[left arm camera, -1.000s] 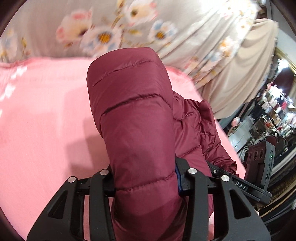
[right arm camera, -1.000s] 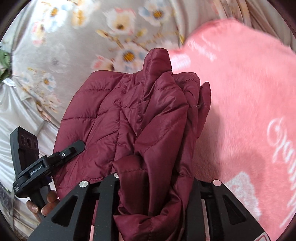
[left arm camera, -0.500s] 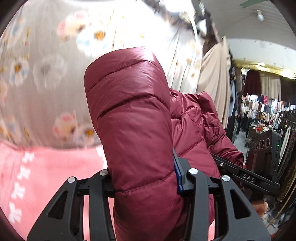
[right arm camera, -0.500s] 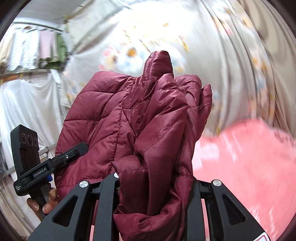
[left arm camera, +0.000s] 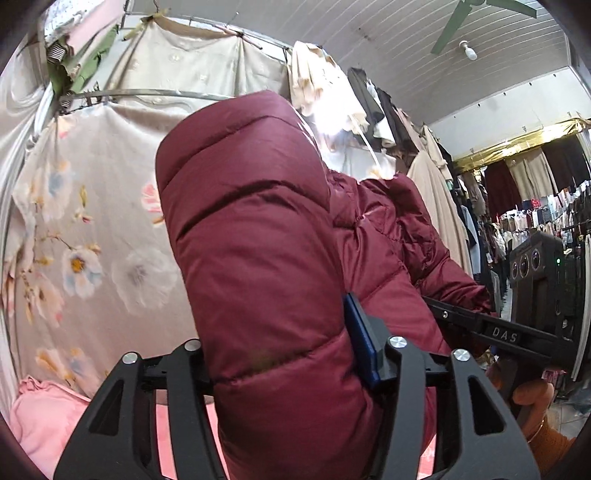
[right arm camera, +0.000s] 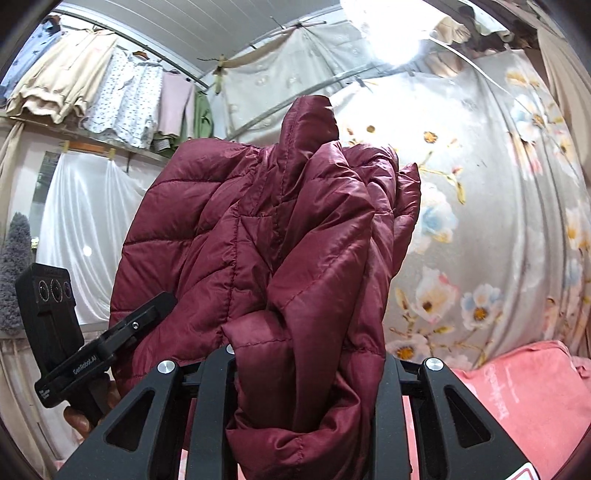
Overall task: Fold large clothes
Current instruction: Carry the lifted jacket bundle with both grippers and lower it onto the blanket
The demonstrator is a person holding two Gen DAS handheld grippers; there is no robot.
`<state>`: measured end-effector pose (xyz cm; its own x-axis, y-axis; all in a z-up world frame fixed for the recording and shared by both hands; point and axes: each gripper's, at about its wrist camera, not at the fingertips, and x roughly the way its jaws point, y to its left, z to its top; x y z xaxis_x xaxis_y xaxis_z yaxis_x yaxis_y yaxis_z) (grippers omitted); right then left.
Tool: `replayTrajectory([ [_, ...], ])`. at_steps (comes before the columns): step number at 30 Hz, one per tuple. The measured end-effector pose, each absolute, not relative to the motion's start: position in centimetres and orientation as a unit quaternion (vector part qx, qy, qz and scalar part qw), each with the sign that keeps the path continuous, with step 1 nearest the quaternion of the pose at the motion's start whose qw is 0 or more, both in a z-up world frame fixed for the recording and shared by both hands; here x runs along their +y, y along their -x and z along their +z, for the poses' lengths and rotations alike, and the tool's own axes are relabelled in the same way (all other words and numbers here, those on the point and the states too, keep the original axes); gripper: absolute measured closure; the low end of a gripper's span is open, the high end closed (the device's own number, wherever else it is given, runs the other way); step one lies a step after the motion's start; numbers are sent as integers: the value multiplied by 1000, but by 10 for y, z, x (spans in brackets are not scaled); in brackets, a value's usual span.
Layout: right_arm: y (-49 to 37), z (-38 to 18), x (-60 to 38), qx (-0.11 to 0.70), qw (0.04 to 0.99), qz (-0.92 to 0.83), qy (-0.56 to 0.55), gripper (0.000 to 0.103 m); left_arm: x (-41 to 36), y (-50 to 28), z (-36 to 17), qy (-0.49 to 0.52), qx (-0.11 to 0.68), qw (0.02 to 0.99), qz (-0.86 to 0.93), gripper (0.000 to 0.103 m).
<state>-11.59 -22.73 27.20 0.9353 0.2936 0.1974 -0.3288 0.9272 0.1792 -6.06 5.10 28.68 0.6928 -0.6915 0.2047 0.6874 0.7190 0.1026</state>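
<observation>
A maroon quilted puffer jacket [left arm camera: 258, 258] fills the middle of the left wrist view, bunched thick between my left gripper's [left arm camera: 284, 354] fingers, which are shut on it. The same jacket [right arm camera: 280, 251] stands crumpled in the right wrist view, clamped in my right gripper [right arm camera: 306, 373], also shut on it. Both grippers tilt upward and hold the jacket in the air. The other gripper shows at each view's edge: the right gripper [left arm camera: 495, 332] with a hand under it, and the left gripper [right arm camera: 107, 343]. Fabric hides the fingertips.
A pink blanket [right arm camera: 524, 398] covers the surface below, seen also low left as the blanket [left arm camera: 48, 417]. A grey floral curtain [left arm camera: 74, 229] hangs behind. Clothes racks [left arm camera: 535, 206] stand at the right, shirts [right arm camera: 92, 96] hang above left, a ceiling fan [left arm camera: 476, 14] overhead.
Both grippers have lifted and tilted upward with the jacket still held; the pink blanket dropped from most of the view to the bottom edge, and the curtain, racks and ceiling came into sight.
</observation>
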Motion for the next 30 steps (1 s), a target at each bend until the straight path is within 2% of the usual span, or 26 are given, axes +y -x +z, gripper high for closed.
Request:
replayTrajectory([
  [7, 78, 278, -185, -63, 980, 169, -81, 79, 102, 19, 283, 31, -78, 928, -363, 49],
  [13, 9, 256, -155, -12, 982, 168, -80, 79, 121, -53, 251, 47, -14, 935, -350, 49],
  [20, -79, 191, -140, 71, 979, 160, -107, 79, 125, -138, 185, 51, 77, 938, -333, 50],
  [30, -171, 71, -136, 189, 962, 139, -140, 79, 115, -230, 62, 58, 209, 925, -311, 52],
])
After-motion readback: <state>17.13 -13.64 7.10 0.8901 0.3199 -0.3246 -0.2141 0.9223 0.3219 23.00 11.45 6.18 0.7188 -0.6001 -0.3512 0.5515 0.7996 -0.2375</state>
